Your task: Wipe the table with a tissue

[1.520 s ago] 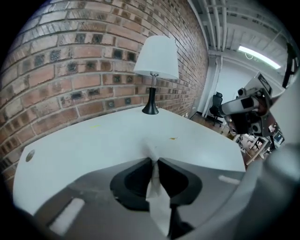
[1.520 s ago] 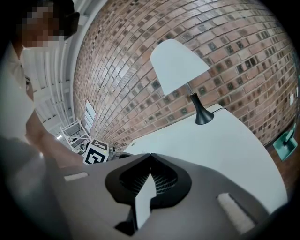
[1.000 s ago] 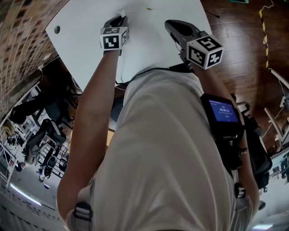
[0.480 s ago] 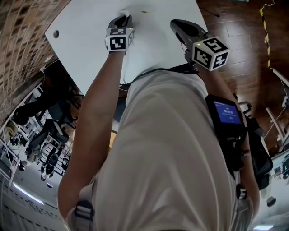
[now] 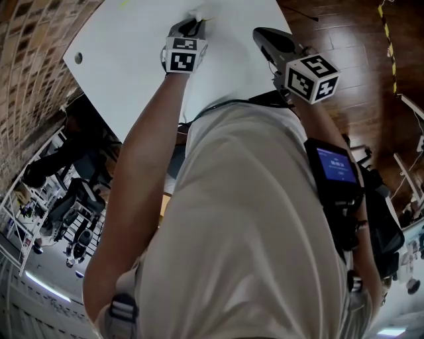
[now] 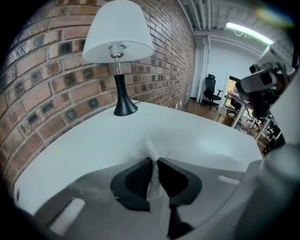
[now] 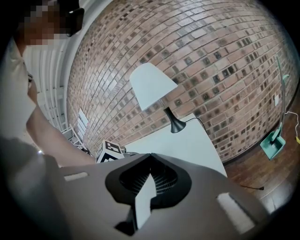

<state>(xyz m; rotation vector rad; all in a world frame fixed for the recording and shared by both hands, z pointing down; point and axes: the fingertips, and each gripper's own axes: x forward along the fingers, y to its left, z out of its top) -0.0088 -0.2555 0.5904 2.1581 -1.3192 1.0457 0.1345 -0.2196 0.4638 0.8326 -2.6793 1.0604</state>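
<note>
Head view: my left tool [image 5: 192, 26] reaches out over the white counter [image 5: 126, 59], tipped downward, with a white tuft of tissue [image 5: 197, 14] at its tips on the surface. My right tool [image 5: 266, 37] hovers beside it, over the counter's near edge. I judge this as mid-wipe. Next I should drag the tuft across the bare surface while pressing it down.

Left gripper view: the jaws of the left tool [image 6: 153, 161] are clamped on the tissue [image 6: 151, 149]. It is bunched into a narrow strip lying along the tool's line, and its free end pokes past the tips toward the lamp [image 6: 118, 47] (little paper meets the surface).

Right gripper view: my right tool [image 7: 150, 157] is closed and empty, aimed at the lamp [image 7: 157, 89] and the brick wall [image 7: 211, 56].
</note>
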